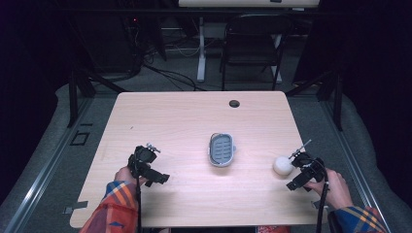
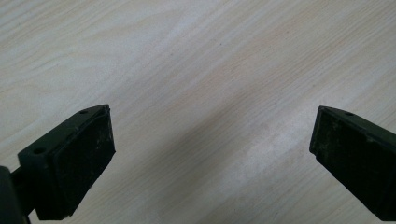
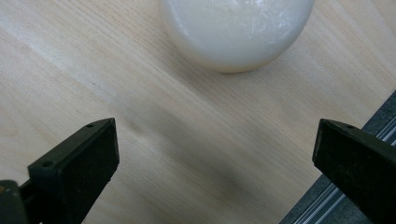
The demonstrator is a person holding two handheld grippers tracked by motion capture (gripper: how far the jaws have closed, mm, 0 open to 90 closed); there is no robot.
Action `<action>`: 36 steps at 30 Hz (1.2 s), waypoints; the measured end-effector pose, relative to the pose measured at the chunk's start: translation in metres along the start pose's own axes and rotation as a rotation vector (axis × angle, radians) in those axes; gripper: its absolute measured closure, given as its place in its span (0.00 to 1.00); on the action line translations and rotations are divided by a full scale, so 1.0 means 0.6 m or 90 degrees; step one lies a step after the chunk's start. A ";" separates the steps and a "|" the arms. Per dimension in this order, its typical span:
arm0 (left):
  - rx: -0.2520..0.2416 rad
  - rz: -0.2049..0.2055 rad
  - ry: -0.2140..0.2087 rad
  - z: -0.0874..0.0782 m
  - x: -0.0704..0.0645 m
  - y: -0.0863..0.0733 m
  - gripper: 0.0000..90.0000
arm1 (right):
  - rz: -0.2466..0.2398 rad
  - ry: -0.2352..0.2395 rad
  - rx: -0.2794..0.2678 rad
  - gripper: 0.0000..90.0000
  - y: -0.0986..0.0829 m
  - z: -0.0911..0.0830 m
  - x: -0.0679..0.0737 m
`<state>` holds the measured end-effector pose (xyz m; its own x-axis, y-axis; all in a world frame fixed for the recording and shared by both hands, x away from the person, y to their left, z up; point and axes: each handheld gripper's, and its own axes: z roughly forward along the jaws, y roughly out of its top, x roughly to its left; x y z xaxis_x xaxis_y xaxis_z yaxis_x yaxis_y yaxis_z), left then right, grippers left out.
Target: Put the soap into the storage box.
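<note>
Just smooth round soap (image 3: 236, 32) (glossy white) nr right claw (image 3: 212, 163)

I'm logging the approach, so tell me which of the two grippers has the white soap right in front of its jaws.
The right gripper: the white soap lies just ahead of its open jaws near the table's right edge. The left gripper faces only bare table.

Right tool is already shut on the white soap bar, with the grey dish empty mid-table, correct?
Not quite. The right tool is open, its jaws wide apart and short of the white soap bar, as the right gripper view shows. The grey dish does sit empty mid-table.
</note>
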<state>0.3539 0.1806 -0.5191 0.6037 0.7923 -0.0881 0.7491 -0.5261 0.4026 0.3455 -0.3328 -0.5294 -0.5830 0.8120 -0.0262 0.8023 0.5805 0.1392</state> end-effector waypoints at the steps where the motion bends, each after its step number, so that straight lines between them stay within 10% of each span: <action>1: 0.000 0.000 0.000 0.000 0.000 0.000 0.00 | 0.016 -0.001 -0.019 0.00 -0.002 0.004 0.003; 36: -0.001 0.002 -0.001 -0.001 0.000 0.000 0.00 | -0.037 0.007 0.000 0.08 0.013 -0.011 0.012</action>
<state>0.3537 0.1809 -0.5187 0.6060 0.7906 -0.0880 0.7470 -0.5277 0.4044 0.3468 -0.3228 -0.5222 -0.6303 0.7759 -0.0240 0.7667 0.6271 0.1374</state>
